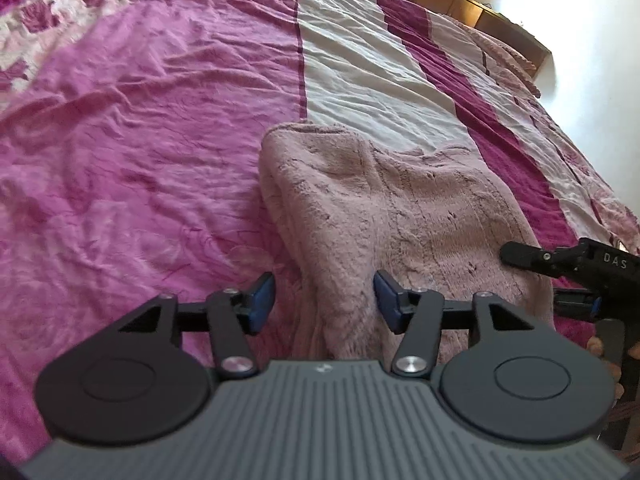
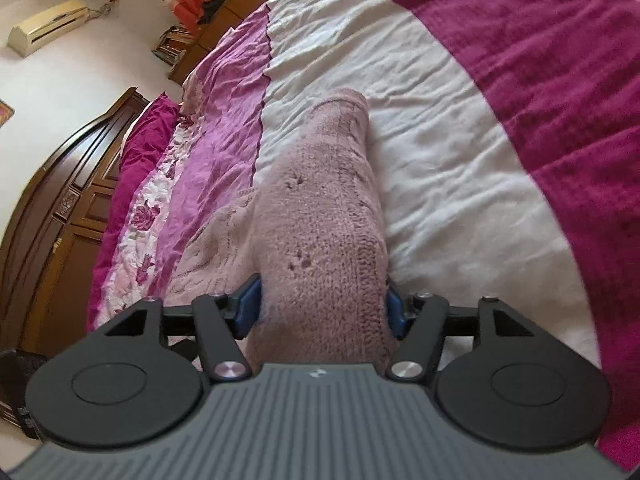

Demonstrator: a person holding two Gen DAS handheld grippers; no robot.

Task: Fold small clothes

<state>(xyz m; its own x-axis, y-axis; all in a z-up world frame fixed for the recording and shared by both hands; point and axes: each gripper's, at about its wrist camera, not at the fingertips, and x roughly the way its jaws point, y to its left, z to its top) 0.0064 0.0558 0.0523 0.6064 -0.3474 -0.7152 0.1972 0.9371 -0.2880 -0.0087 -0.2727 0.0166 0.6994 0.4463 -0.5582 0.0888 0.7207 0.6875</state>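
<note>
A pale pink knitted sweater (image 1: pixel 400 216) is lying folded into a long thick bundle on the bed (image 1: pixel 140 140), across the white stripe and the pink part of the cover, reaching toward the near edge. The left gripper (image 1: pixel 324 300) is standing open over its near left corner, pads not pressing it. The right gripper (image 2: pixel 320 308) is also open, with the sweater's near end lying between its blue pads.

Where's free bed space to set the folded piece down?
Free: magenta sheet left of the fuzzy pale-pink knit garment, and the white stripe beyond it. Crowded: near edge, where the left gripper and right gripper straddle the knit.
</note>
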